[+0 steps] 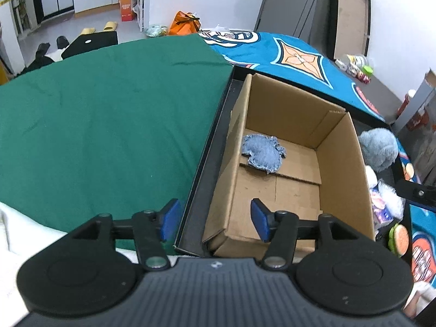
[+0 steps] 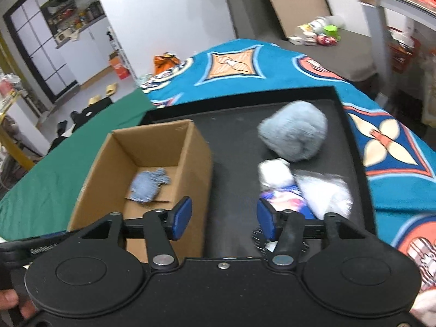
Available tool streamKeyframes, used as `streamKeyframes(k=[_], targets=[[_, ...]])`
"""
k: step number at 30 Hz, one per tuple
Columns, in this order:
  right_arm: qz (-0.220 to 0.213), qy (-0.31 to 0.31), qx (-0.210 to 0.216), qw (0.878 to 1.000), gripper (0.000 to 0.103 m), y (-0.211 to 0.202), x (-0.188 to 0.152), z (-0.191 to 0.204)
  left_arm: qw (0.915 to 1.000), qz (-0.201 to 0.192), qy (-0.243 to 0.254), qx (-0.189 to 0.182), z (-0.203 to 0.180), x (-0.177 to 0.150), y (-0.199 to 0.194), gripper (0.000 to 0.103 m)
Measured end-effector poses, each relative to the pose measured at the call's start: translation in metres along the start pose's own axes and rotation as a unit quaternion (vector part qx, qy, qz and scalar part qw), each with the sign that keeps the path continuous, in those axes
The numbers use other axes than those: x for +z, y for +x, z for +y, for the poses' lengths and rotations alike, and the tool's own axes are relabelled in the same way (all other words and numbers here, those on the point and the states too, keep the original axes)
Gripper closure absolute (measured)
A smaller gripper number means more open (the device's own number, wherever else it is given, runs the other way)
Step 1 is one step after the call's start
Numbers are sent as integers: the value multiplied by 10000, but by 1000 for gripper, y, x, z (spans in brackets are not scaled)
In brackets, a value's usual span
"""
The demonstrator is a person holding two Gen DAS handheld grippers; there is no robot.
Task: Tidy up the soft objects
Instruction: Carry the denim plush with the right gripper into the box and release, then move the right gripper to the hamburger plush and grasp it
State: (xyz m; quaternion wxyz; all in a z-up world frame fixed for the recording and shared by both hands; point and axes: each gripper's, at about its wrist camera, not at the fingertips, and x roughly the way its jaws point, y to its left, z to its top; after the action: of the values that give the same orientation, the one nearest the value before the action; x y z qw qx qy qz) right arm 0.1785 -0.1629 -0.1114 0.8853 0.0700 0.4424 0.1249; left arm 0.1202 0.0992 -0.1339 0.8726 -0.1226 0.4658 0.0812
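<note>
An open cardboard box (image 1: 340, 163) (image 2: 95, 169) stands in a black tray (image 1: 207, 169) (image 2: 234, 141). A frayed denim patch (image 1: 263, 154) (image 2: 148, 181) lies on the box floor. Beside the box in the tray lie a grey-blue fluffy ball (image 2: 294, 133) (image 1: 380, 147), a white soft toy (image 2: 275, 174), a white fluffy piece (image 2: 324, 190) and a blue-pink packet (image 2: 286, 200). My left gripper (image 1: 215, 222) is open and empty over the box's near left corner. My right gripper (image 2: 223, 219) is open and empty above the tray, between the box and the soft things.
The tray sits on a green cloth (image 1: 95, 122) and a blue patterned cloth (image 2: 272, 65). A burger-shaped toy (image 1: 399, 239) lies at the tray's near right. Bottles and cups (image 2: 318, 34) stand on a far table. Floor clutter lies beyond the far-left edge.
</note>
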Motion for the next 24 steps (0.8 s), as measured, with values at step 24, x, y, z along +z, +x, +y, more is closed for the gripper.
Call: streamKeyframes(k=[24], targets=[[371, 575, -1027, 9924, 28, 12, -46, -76, 9954, -189, 631, 691, -29, -5, -10, 21]])
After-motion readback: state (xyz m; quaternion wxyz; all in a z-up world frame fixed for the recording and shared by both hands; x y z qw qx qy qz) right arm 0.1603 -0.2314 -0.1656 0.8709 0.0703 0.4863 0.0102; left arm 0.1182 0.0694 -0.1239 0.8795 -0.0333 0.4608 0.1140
